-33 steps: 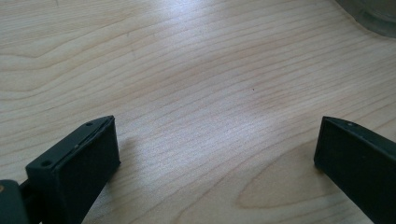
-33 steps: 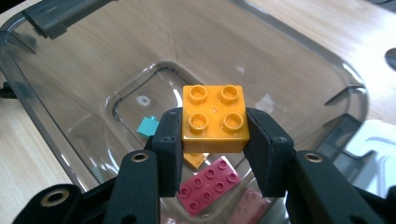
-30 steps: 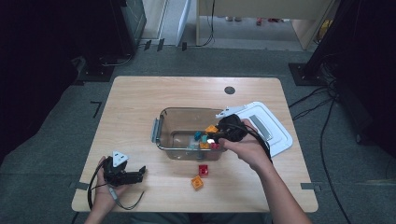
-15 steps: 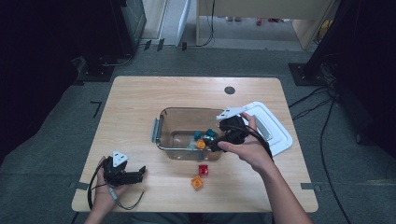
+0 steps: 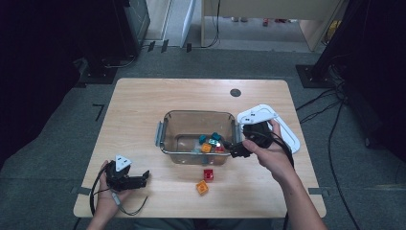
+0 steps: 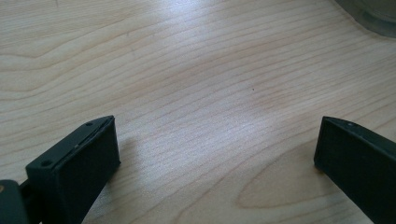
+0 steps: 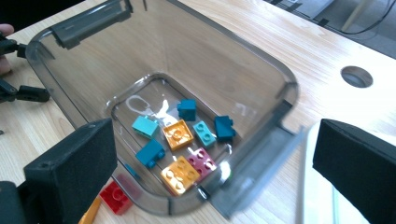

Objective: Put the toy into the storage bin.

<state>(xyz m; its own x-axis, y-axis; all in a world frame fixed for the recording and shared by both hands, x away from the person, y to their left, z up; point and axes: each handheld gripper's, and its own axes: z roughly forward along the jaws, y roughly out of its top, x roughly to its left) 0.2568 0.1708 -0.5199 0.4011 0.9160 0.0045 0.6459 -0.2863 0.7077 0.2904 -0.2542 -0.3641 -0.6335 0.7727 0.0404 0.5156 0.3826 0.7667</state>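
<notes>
The light wooden table [image 5: 143, 120] holds one clear plastic box [image 7: 93, 60], with a flat white lid [image 5: 287, 136] to its right. The right gripper [image 7: 215, 168] hangs over the box, jaws wide apart and empty. Its view shows eight small toy bricks [image 7: 178, 135] inside. One red brick [image 5: 208, 175] and one orange brick [image 5: 201, 187] lie on the table near the box. The left gripper [image 6: 215, 154] sits near left, jaws open, empty.

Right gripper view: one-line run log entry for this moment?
right hand-held gripper: open, empty, above clear bin | bin: several bricks | red brick, orange brick: on table | left hand-held gripper: open, resting
</notes>
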